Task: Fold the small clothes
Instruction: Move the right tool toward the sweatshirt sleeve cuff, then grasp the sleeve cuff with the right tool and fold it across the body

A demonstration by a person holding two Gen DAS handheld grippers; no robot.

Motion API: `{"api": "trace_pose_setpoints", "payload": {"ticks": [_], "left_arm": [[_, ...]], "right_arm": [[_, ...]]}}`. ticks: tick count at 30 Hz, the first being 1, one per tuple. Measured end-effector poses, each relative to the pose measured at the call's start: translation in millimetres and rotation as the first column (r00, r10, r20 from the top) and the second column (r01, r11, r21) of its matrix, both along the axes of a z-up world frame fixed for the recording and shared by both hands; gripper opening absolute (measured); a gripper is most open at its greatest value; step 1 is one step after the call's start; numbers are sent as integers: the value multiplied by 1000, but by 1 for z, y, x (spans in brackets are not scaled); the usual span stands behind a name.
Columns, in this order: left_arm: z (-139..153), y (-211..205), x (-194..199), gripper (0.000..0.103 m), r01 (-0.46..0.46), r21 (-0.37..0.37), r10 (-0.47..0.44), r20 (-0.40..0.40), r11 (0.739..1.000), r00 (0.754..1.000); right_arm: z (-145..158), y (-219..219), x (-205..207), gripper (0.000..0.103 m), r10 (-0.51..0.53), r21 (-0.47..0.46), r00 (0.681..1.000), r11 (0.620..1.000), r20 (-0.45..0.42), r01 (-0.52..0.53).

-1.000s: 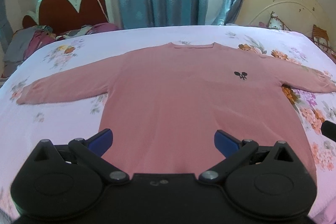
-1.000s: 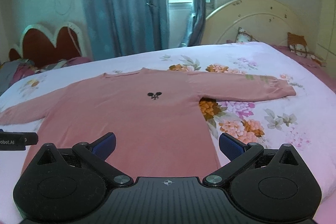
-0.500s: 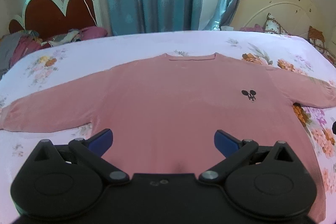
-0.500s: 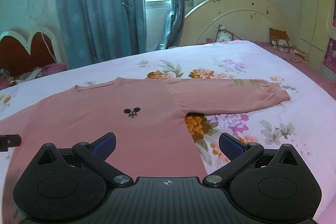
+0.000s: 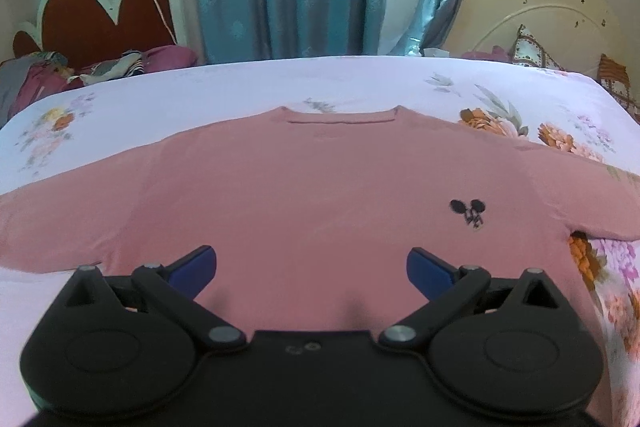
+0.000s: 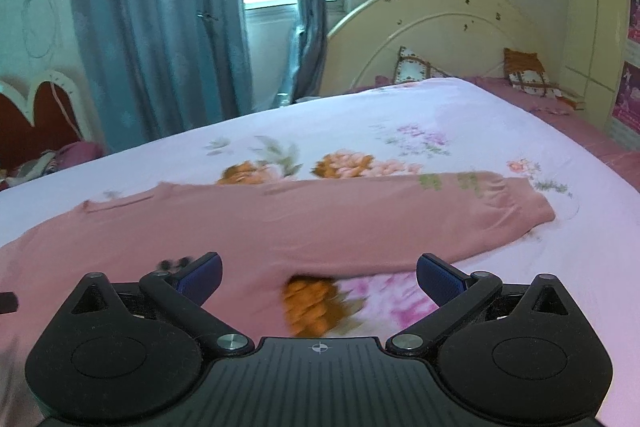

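Both claws hang spread, gripping nothing: left claw [image 5: 311, 267] over the pink sweater [image 5: 320, 187] lying flat mid-bed [image 5: 360, 83], right claw [image 6: 319, 273] near its right sleeve [image 6: 440, 215].

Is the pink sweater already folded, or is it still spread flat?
Spread flat: the pink sweater lies open on the bed, sleeves out to both sides.

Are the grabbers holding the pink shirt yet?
No, nothing is held. The left gripper and right gripper are both open above the pink shirt, which lies flat on the bed.
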State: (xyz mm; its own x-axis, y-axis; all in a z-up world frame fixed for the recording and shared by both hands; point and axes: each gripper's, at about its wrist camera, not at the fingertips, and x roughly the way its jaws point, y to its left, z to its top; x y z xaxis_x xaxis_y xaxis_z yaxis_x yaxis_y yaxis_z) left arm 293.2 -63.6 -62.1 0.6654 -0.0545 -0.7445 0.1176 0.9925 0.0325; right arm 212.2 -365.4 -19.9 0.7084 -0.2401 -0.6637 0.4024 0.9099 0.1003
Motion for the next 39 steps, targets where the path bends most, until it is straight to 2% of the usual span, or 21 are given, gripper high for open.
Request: {"api": "trace_pose_setpoints", "payload": {"ticks": [7,8,9,10,12,19,23,27,28,29,30,31,33,39], "left_arm": [[-19,-43,29,98,10,-2,-10,-37,1000,999],[-21,-47,32,97,15,-4,-15,-41,1000,999],[-23,-52,35,96,18,-10,-19,-48,1000,999],[-25,-57,37,96,18,-9,-19,-51,1000,999],[-27,-65,40,96,25,1,-25,-50,1000,998],[-35,-81,50,91,39,38,-37,-55,999,998],[-37,-82,50,83,54,58,-51,-57,997,997],[-41,-81,54,76,50,70,-45,-73,996,996],[-42,-80,55,75,50,66,-44,-77,997,996],[-42,-79,56,73,50,60,-45,-78,997,996],[-42,-78,56,71,46,62,-42,-75,997,996],[-42,-78,57,71,42,68,-37,-71,997,997],[-41,-77,56,71,43,82,-38,-59,996,998],[-36,-65,55,71,33,69,-30,-56,997,998]], "right_arm": [[-34,-83,10,101,-96,21,995,995,-25,97],[-39,-95,11,84,-110,17,993,994,-38,111],[-44,-107,12,75,-126,23,990,992,-57,127],[-50,-121,13,70,-144,39,987,988,-70,147],[-61,-146,13,70,-186,64,979,979,-88,192],[-98,-206,11,70,-298,57,942,949,-155,309],[-111,-235,13,70,-362,99,919,920,-155,379],[-117,-258,16,70,-408,157,906,893,-111,421],[-118,-262,18,57,-417,158,902,889,-110,430],[-118,-263,20,36,-425,152,899,887,-107,437],[-118,-265,22,27,-429,154,897,884,-105,441],[-117,-267,23,11,-425,176,899,882,-100,437],[-115,-267,26,10,-424,178,901,884,-86,433],[-79,-233,40,9,-338,111,941,936,16,335]]}}
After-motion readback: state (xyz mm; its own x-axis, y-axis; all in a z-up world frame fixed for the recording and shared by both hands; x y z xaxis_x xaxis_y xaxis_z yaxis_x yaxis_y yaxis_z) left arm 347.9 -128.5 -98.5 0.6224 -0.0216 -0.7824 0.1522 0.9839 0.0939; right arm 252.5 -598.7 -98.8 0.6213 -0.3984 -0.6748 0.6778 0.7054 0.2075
